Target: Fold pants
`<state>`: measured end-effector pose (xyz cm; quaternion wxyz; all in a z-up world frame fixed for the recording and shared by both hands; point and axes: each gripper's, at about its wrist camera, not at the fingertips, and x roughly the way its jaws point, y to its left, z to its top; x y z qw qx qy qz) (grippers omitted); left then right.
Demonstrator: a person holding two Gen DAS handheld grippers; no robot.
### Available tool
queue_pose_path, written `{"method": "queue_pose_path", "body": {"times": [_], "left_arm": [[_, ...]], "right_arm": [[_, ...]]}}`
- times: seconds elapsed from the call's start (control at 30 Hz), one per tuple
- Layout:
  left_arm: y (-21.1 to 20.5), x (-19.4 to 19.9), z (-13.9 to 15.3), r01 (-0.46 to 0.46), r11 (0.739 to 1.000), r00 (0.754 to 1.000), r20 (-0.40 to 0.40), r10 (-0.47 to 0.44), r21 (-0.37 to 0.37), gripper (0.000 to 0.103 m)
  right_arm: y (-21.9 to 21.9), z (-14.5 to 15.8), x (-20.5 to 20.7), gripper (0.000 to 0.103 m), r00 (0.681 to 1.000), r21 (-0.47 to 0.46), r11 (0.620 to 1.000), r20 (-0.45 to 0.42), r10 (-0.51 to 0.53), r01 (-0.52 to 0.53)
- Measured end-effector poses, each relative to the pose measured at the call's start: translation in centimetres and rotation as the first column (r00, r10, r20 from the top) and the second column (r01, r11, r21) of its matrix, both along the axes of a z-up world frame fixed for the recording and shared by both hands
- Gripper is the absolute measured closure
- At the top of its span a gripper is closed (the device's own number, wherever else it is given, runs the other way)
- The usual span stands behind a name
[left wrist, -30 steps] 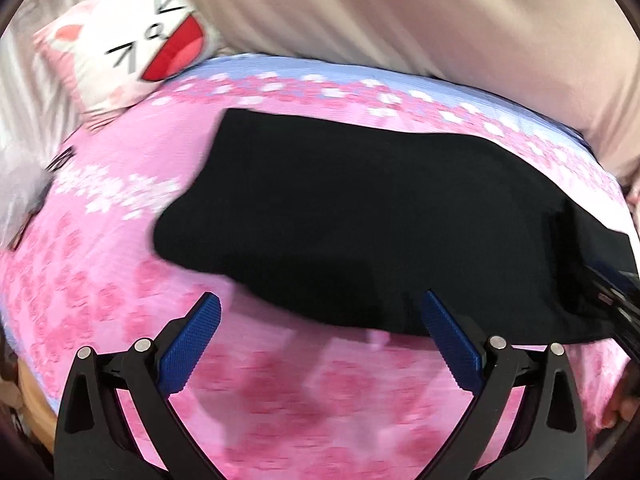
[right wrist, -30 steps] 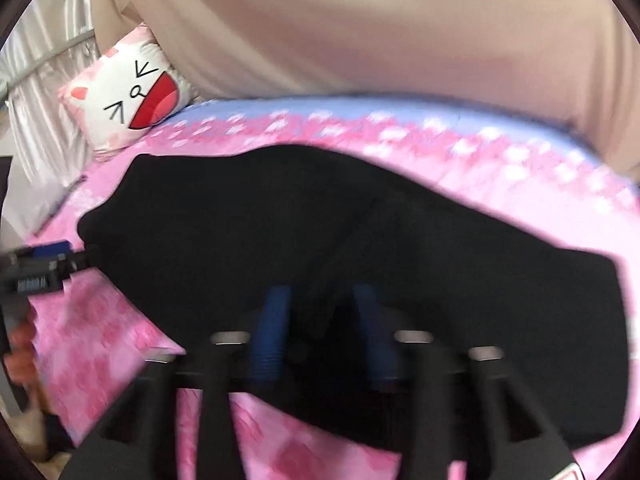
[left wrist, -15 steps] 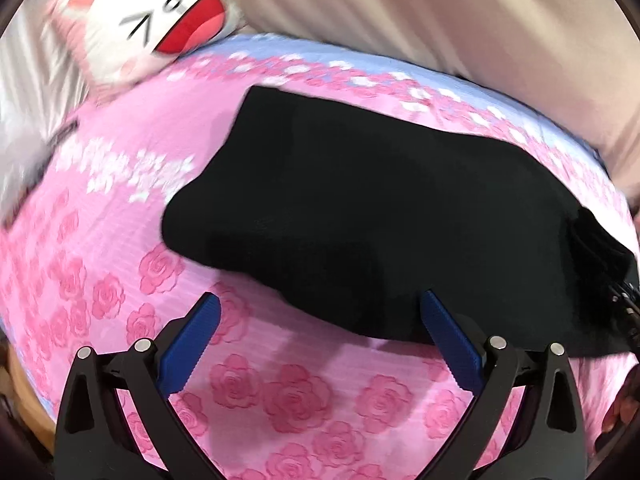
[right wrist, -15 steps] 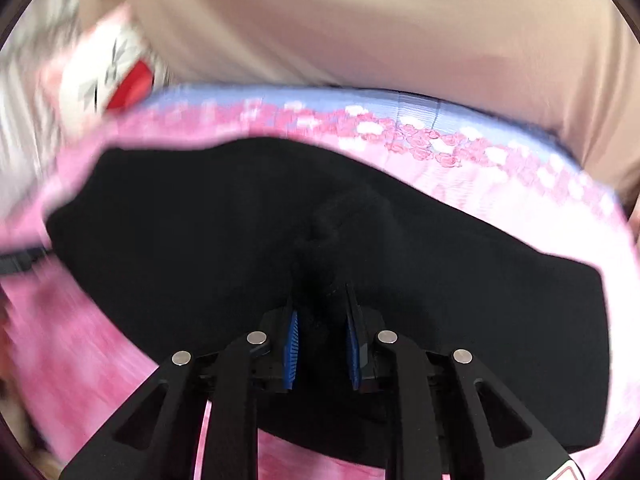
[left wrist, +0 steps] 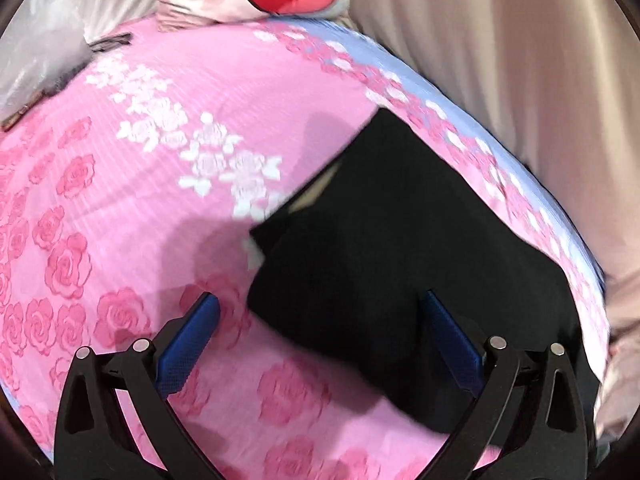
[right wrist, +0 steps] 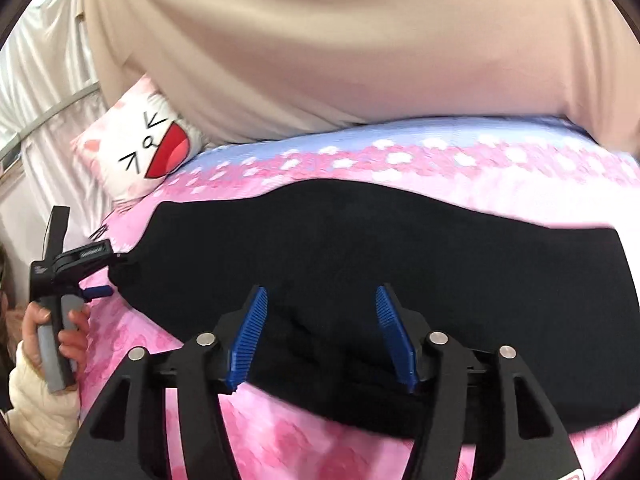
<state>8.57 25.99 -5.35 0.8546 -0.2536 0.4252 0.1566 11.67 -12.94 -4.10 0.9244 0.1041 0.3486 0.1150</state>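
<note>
Right wrist view shows the right gripper (right wrist: 318,332) opening, its earlier pinch on the flat black fabric pants (right wrist: 400,248) released onto the pink rose-print bedsheet (right wrist: 280,432), while the wide-open left gripper (left wrist: 320,336) has shifted to their end, so another fold looks likely.

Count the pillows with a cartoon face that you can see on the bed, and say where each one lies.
1. The cat-face pillow lies at the bed's far left corner, against the white curtain, beyond the black pants. Others may be hidden outside the views.
</note>
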Motion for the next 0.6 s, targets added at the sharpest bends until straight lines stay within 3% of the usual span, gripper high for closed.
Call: {"method": "queue_pose_path", "body": {"times": [0.07,0.13,0.17,0.2,0.27,0.37,0.47,0.53,0.57,0.6], "left_arm": [[-0.3,0.9,-0.1,-0.027,0.999,1.0,0.012,0.027,0.032,0.005],[-1.2,2.1,0.1,0.003,0.998,1.0,0.011,-0.003,0.069,0.03],[-1.9,2.5,0.5,-0.008,0.99,1.0,-0.011,0.01,0.142,0.058],[-2.6,2.6,1.4,0.002,0.984,1.0,0.009,-0.003,0.176,0.077],[-3.7,2.9,3.3,0.047,0.986,0.997,0.053,-0.056,0.163,0.084],[-8.5,2.7,8.3,0.167,0.967,0.967,0.159,-0.199,0.192,0.085],[-17.6,2.0,12.6,0.359,0.898,0.879,0.23,-0.417,0.257,0.085],[-23.0,1.8,13.0,0.455,0.841,0.822,0.224,-0.523,0.293,0.08],[-26.9,1.8,12.2,0.523,0.796,0.785,0.193,-0.589,0.305,0.068],[-29.4,2.0,11.2,0.566,0.764,0.761,0.161,-0.629,0.308,0.033]], "right_arm": [[-1.2,-0.8,-1.3,0.047,0.999,0.029,0.999,-0.016,-0.033,0.034],[-2.3,-1.4,-1.4,0.047,0.998,0.058,0.997,-0.021,-0.054,0.055],[-3.3,-1.5,-2.0,0.047,0.997,0.092,0.993,-0.018,-0.07,0.071],[-4.2,-1.7,-2.2,0.046,0.996,0.121,0.989,-0.005,-0.089,0.089],[-5.8,-1.7,-3.0,0.043,0.99,0.201,0.972,0.034,-0.135,0.125],[-8.0,-1.7,-3.5,0.042,0.979,0.3,0.941,0.08,-0.186,0.155],[-9.4,-1.6,-4.0,0.042,0.973,0.358,0.918,0.091,-0.214,0.169],[-10.1,-1.5,-4.2,0.042,0.968,0.363,0.911,0.078,-0.24,0.196],[-10.7,-1.4,-4.4,0.04,0.965,0.355,0.91,0.065,-0.254,0.215],[-11.3,-1.4,-4.6,0.039,0.961,0.351,0.907,0.054,-0.27,0.235]]}}
